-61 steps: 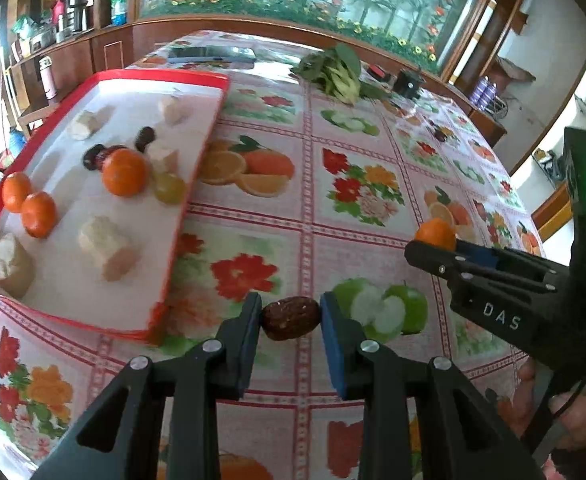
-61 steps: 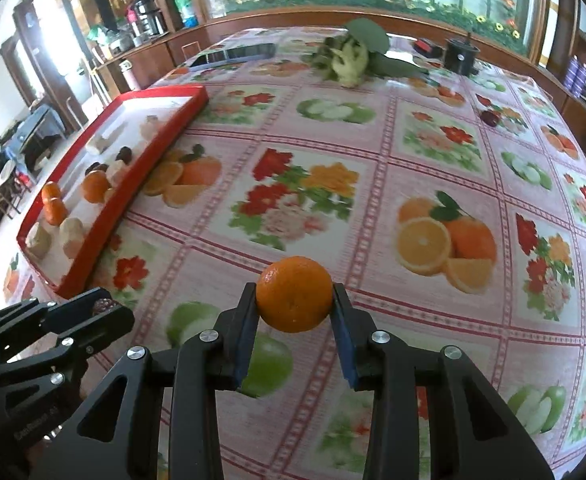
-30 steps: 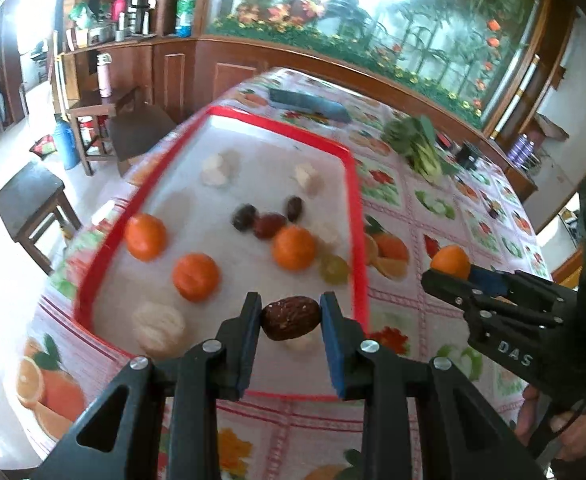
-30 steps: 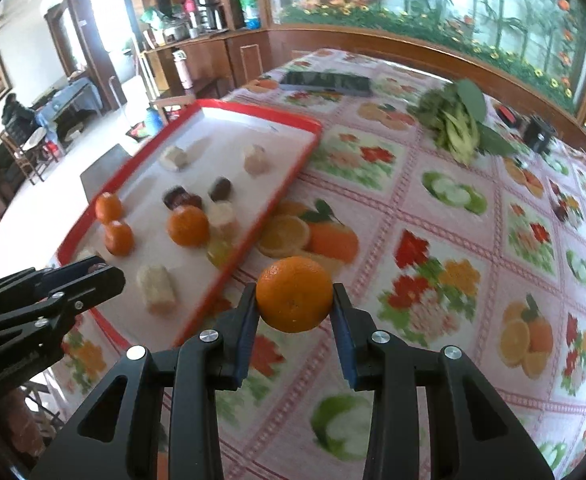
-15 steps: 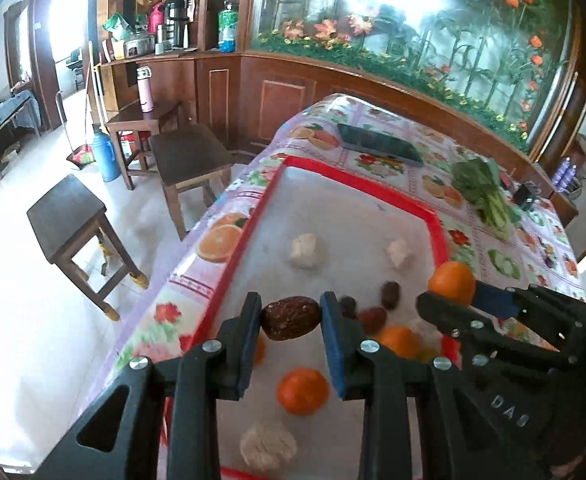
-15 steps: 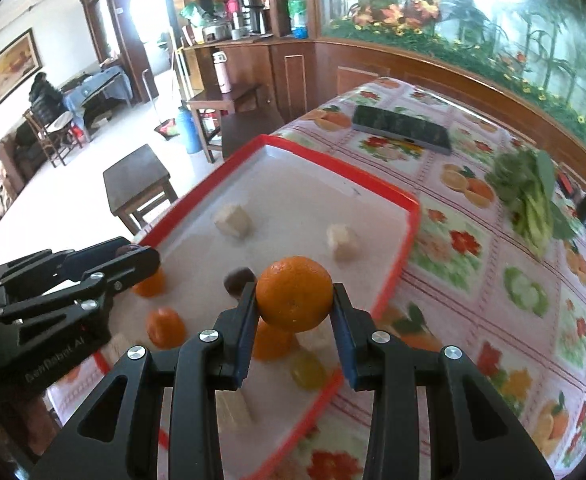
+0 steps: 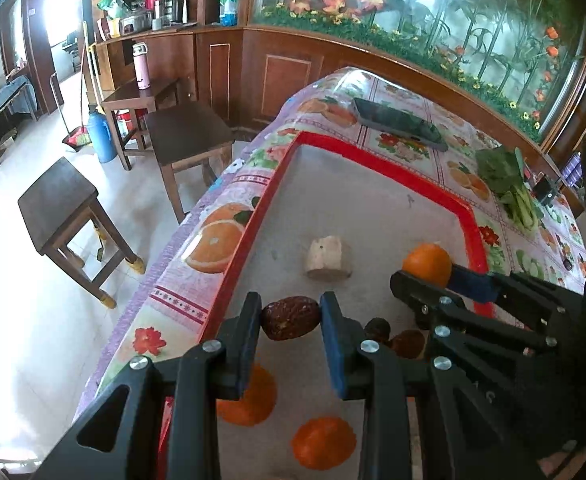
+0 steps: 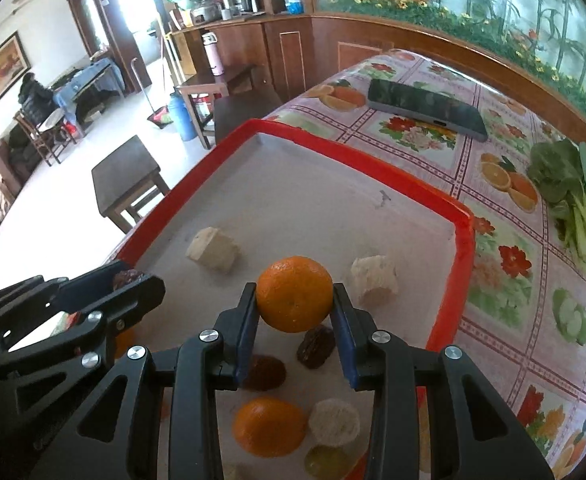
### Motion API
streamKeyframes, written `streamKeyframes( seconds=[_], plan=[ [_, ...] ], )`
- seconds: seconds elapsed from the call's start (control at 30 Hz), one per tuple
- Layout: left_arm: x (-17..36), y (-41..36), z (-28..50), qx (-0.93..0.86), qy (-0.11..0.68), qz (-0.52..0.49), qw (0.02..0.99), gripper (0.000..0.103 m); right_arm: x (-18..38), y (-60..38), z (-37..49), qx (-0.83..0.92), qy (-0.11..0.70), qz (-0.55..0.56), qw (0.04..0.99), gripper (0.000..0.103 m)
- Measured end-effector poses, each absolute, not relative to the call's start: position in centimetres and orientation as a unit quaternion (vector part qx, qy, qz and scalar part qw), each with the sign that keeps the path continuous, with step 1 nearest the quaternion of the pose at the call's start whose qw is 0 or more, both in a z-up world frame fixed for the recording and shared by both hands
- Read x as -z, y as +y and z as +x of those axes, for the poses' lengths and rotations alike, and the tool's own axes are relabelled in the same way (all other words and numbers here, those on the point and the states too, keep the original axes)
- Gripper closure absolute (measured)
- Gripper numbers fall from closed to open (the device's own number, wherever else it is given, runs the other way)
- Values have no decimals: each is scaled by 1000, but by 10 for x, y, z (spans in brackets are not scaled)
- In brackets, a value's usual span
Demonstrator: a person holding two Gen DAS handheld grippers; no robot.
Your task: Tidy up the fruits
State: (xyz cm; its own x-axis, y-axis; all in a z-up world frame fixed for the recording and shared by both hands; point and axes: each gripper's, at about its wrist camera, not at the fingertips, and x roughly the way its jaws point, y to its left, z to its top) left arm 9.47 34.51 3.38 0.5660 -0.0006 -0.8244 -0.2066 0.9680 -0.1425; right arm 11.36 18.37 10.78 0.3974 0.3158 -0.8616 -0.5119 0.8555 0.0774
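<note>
Left gripper (image 7: 291, 316): I see its jaws pinching one dark red date (image 7: 291, 317) by its ends, above the near left part of the tray; in my right-wrist view the same gripper (image 8: 139, 280) shows at lower left with the date just visible between its tips
Right gripper (image 8: 295, 300): jaws pinching one mandarin (image 8: 295, 293) over the middle of the tray; from my left-wrist view this gripper (image 7: 425, 276) comes in from the right with the fruit at its tips
Tray (image 8: 357, 160): one, red rim, pale floor, lying on the table at its corner
Mandarins: I count three in the left-wrist view, the held one (image 7: 427, 265) and two lying under the left gripper, a nearer mandarin (image 7: 323, 442) and a half-hidden mandarin (image 7: 249, 400)
Dates: three in the right-wrist view besides the held one's glimpse; loose date (image 8: 317, 346) and second loose date (image 8: 265, 372) lie just below the held mandarin
Pale chunks: three in the right-wrist view; left chunk (image 8: 213, 249), right chunk (image 8: 375, 280), round chunk (image 8: 335, 420); what fruit they are I cannot tell
Green grape (image 8: 327, 458): one, touching the round chunk
Phone (image 8: 427, 109): one, dark, flat on the tablecloth (image 8: 505, 280) beyond the tray
Leafy greens (image 8: 573, 196): one bunch, well apart from the tray
Stools (image 7: 69, 216): two dark wooden ones beside the table
Writing: lettering on the gripper bodies is too blurred for me to read
</note>
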Motion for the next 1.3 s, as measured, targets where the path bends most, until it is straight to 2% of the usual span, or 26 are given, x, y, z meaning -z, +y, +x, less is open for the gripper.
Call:
streamKeyframes(
  seconds=[0.37, 0.43, 0.57, 0.7, 0.87, 1.03, 1.1, 1.3],
  plan=[
    [-17, 348, 106, -66, 488, -113, 863, 69, -94, 186, 121, -238, 500, -119, 824, 68],
    [-17, 349, 106, -68, 487, -114, 863, 58, -93, 186, 121, -238, 498, -120, 825, 68],
    [-18, 348, 106, -67, 490, -116, 861, 55, -93, 185, 122, -233, 499, -125, 826, 68],
    [-19, 346, 105, -64, 493, -110, 861, 49, -94, 180, 124, -223, 499, -124, 829, 61],
    [-21, 345, 103, -65, 494, -111, 860, 44, -96, 176, 121, -217, 499, -123, 830, 58],
    [-24, 342, 97, -65, 491, -109, 862, 35, -100, 169, 118, -204, 498, -127, 833, 52],
    [-27, 341, 94, -67, 488, -107, 864, 31, -103, 165, 116, -197, 497, -125, 836, 47],
    [-37, 337, 83, -77, 478, -111, 868, 21, -112, 156, 105, -188, 492, -133, 840, 45]
  ],
)
